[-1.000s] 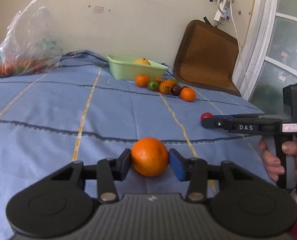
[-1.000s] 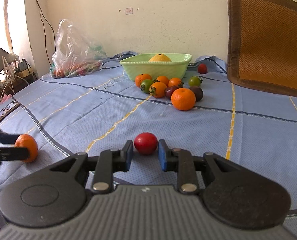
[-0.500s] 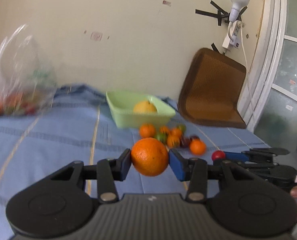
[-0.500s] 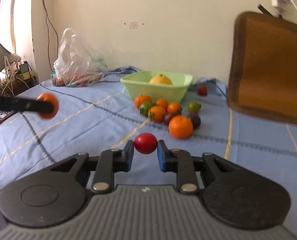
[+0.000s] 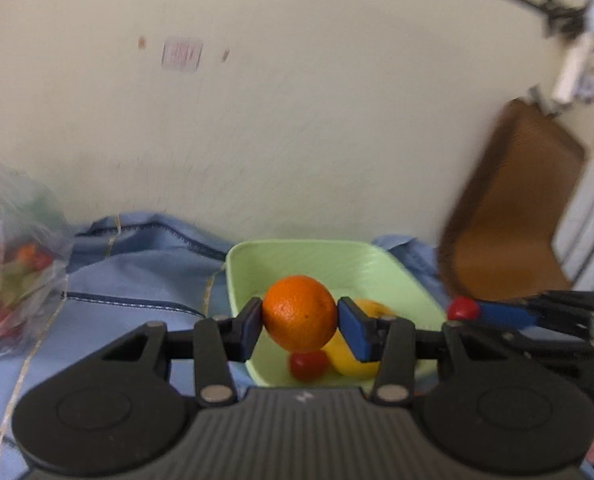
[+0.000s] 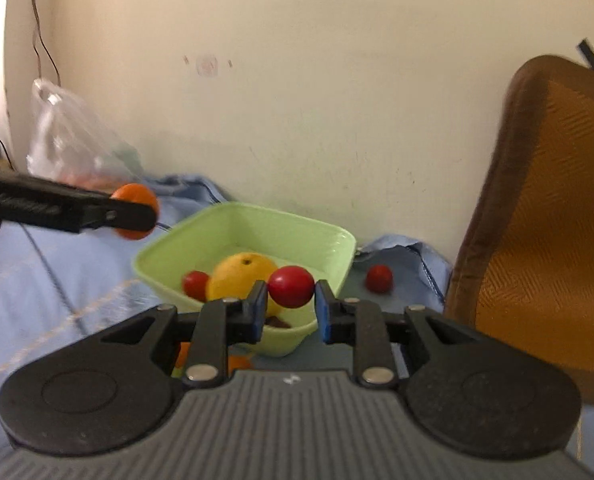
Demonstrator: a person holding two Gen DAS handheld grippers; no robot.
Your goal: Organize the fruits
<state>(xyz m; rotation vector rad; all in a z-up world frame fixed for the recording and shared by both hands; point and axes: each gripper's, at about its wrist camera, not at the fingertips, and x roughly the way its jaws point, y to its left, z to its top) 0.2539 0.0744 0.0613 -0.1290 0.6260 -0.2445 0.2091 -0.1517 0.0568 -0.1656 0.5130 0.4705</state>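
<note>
My left gripper (image 5: 300, 322) is shut on an orange (image 5: 299, 312) and holds it in the air over the near part of the light green bowl (image 5: 317, 254). My right gripper (image 6: 289, 304) is shut on a small red tomato (image 6: 291, 286), in the air over the bowl's (image 6: 325, 236) near right side. The bowl holds a yellow citrus fruit (image 6: 237, 272) and a red tomato (image 6: 195, 285). The left gripper with the orange (image 6: 137, 198) shows at the left of the right wrist view. The right gripper's tomato (image 5: 463, 309) shows at the right of the left wrist view.
A clear plastic bag of produce (image 5: 13, 264) lies at the far left on the blue cloth (image 5: 137, 276). A loose red tomato (image 6: 379, 278) sits right of the bowl. A brown woven board (image 6: 553, 200) leans on the wall at the right. Orange fruits lie partly hidden below the right gripper.
Both grippers have risen off the cloth with their fruits and moved forward to the green bowl. The bowl is now close under both.
</note>
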